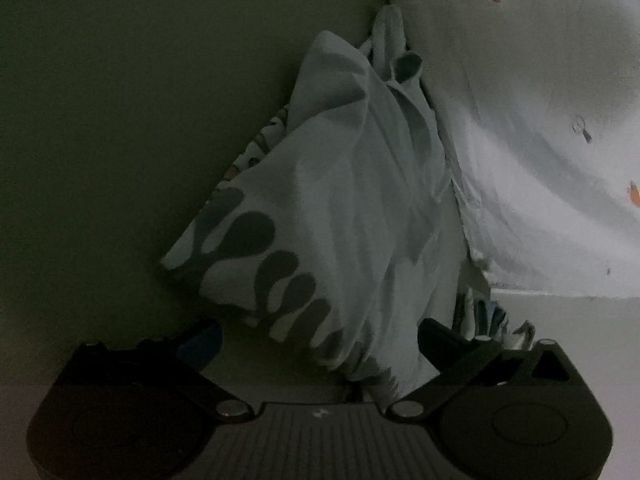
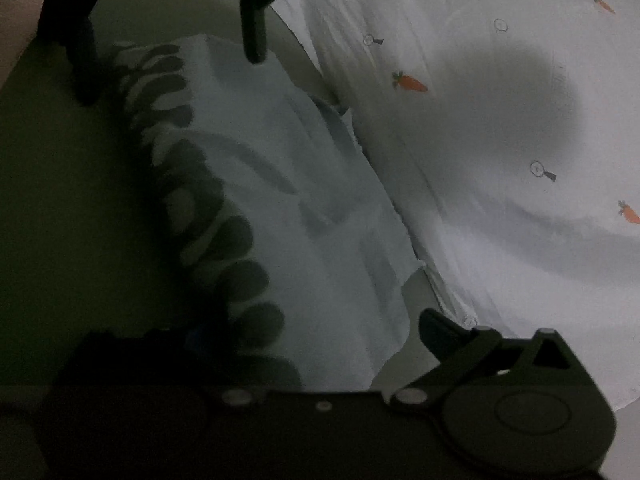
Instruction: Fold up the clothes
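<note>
A pale blue-white garment with dark teardrop shapes along one edge lies bunched on a dark olive surface, in the left wrist view (image 1: 352, 208) and the right wrist view (image 2: 288, 208). My left gripper (image 1: 320, 336) is open, its fingers either side of the cloth's near end. It also shows at the top of the right wrist view (image 2: 168, 68), fingers spread over the garment's far end. My right gripper (image 2: 312, 340) is open, low over the near end of the garment; its left finger is lost in shadow.
A white sheet printed with small carrots and magnifying glasses lies to the right of the garment (image 2: 500, 120) and in the left wrist view (image 1: 552, 100). Dark olive surface (image 1: 120, 140) spreads to the left. The scene is dim.
</note>
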{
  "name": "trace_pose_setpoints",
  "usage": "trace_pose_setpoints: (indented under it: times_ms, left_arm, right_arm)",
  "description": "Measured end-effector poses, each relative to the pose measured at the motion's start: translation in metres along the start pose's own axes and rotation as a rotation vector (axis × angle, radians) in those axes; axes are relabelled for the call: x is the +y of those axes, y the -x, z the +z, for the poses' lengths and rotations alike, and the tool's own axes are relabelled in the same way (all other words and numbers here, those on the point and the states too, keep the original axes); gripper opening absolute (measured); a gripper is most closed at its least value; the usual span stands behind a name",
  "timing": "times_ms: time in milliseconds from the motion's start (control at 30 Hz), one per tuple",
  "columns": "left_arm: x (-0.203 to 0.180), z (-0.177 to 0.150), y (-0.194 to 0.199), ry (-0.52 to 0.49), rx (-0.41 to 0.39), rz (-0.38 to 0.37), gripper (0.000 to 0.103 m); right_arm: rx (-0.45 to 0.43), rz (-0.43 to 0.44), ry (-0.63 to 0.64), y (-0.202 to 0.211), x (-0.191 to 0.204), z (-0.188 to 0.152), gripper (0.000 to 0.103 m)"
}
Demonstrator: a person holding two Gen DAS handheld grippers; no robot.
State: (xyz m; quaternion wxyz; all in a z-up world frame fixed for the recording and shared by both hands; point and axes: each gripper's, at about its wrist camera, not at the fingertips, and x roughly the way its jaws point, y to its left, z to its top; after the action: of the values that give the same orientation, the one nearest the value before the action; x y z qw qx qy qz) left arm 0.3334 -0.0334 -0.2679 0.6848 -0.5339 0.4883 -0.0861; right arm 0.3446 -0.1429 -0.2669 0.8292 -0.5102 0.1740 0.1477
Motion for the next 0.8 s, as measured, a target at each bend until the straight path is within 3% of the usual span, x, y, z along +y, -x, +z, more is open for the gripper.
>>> trace_pose_setpoints:
  times_ms: [133,233,333,367,400,567,767,800]
  left_arm:
    - [-0.003,0.010,-0.006,0.066,-0.021,-0.016,0.102]
    - [-0.009,0.013,-0.009,0.081,-0.044,-0.019,0.102]
    - [-0.014,0.018,-0.007,0.092,-0.081,-0.025,0.079]
    - [-0.015,0.020,-0.006,0.111,-0.092,-0.023,0.063]
    - [-0.017,0.024,-0.006,0.132,-0.097,-0.037,0.059]
    - [-0.034,0.034,-0.007,0.182,-0.107,-0.117,0.058]
    - [-0.056,0.043,-0.015,0.123,-0.103,-0.124,0.058]
    - [-0.057,0.045,-0.015,0.115,-0.101,-0.121,0.058]
  right_arm:
    - [-0.001,0.003,-0.023,-0.004,-0.003,0.004,0.100]
    - [0.005,0.030,-0.052,0.003,0.002,0.003,0.091]
    - [-0.008,0.039,-0.012,0.011,0.014,-0.001,0.077]
    - [-0.009,0.032,-0.004,0.013,0.017,-0.002,0.074]
    - [-0.005,0.025,-0.006,0.014,0.018,-0.002,0.073]
    - [-0.029,0.047,0.005,0.015,0.023,0.009,0.073]
    - [-0.061,0.085,-0.029,0.003,0.022,0.023,0.072]
    - [-0.049,0.089,-0.054,-0.001,0.017,0.025,0.040]
